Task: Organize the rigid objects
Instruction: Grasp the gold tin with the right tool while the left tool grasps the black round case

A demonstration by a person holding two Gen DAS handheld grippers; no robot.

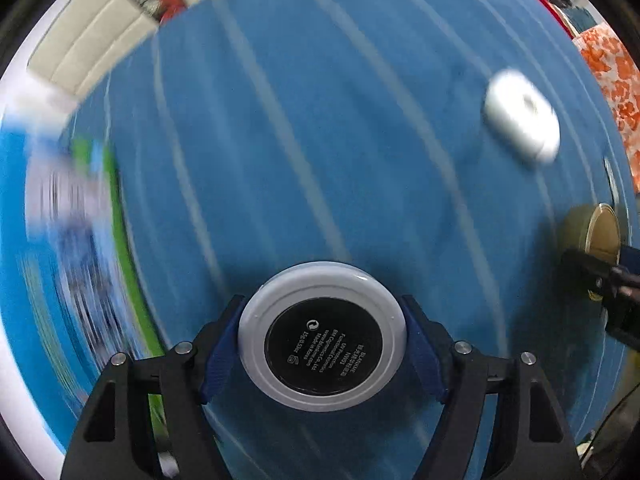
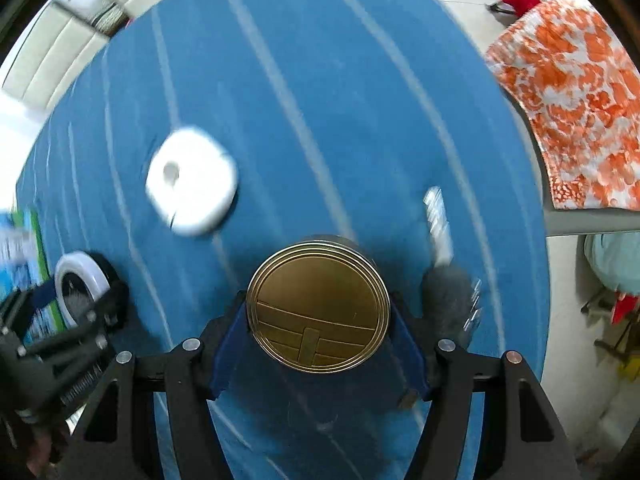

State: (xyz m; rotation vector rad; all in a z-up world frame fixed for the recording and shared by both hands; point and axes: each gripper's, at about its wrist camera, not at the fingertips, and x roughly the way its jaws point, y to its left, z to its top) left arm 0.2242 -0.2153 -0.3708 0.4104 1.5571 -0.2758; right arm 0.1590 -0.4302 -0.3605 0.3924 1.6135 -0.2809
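My left gripper (image 1: pixel 322 340) is shut on a round white compact with a black label (image 1: pixel 322 336), held above the blue striped cloth (image 1: pixel 320 120). My right gripper (image 2: pixel 318 312) is shut on a round gold tin (image 2: pixel 318 306), also above the cloth. In the right wrist view the left gripper (image 2: pixel 80 300) with the compact (image 2: pixel 78 280) shows at the lower left. In the left wrist view the gold tin (image 1: pixel 592 232) shows at the right edge. A white rounded case (image 1: pixel 520 116) lies on the cloth; it also shows in the right wrist view (image 2: pixel 192 182).
A blurred blue and green box (image 1: pixel 72 220) lies at the left of the cloth. A grey fluffy brush with a silvery handle (image 2: pixel 444 272) lies right of the tin. An orange floral cloth (image 2: pixel 572 100) hangs beyond the right edge. White cushions (image 1: pixel 92 36) lie behind.
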